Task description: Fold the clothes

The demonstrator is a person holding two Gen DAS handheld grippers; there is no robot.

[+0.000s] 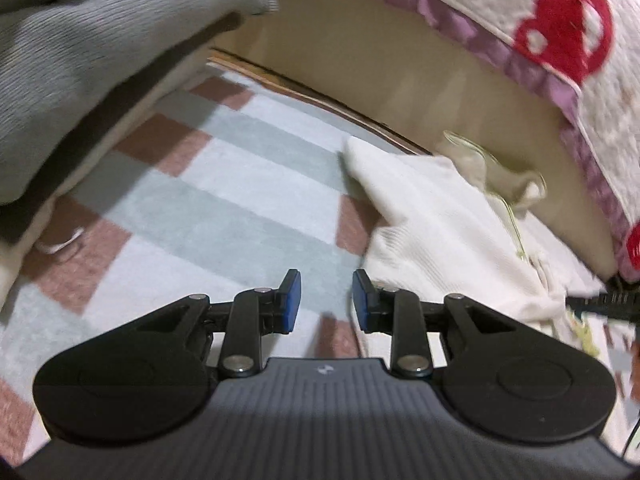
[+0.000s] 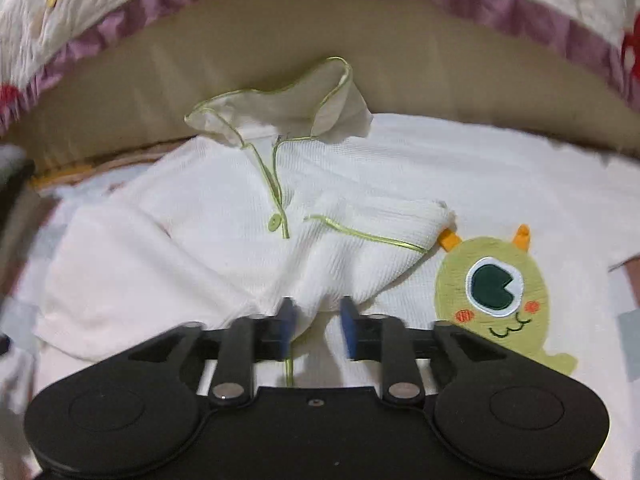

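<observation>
Lying spread on the checked rug [image 1: 224, 184], the white shirt [image 2: 224, 216] sits just below the side of a bed, its collar [image 2: 280, 100] edged in green and standing up against the beige bed base [image 2: 400, 64]. A green button [image 2: 273, 223] shows on the placket, and a green one-eyed monster patch [image 2: 496, 296] sits on the cloth to the right. One sleeve [image 2: 376, 224] is folded across the front, its cuff touching the patch's orange horn.

The right gripper [image 2: 316, 328] hovers low over the shirt's front, jaws apart, white cloth showing between its blurred blue pads [image 2: 289, 326]; whether the pads touch the fabric is hard to tell. The shirt's lower hem is hidden behind the gripper body.

The left gripper [image 1: 326, 300] is off to the side over bare rug, jaws likewise apart with nothing between them. From there only the shirt's near sleeve and shoulder show at the right. A grey garment [image 1: 100, 52] hangs blurred across the upper left, cut off by the frame. The quilt [image 1: 520, 20] with red shapes and purple trim overhangs the bed, and a black object at the far right edge is too clipped to identify.
</observation>
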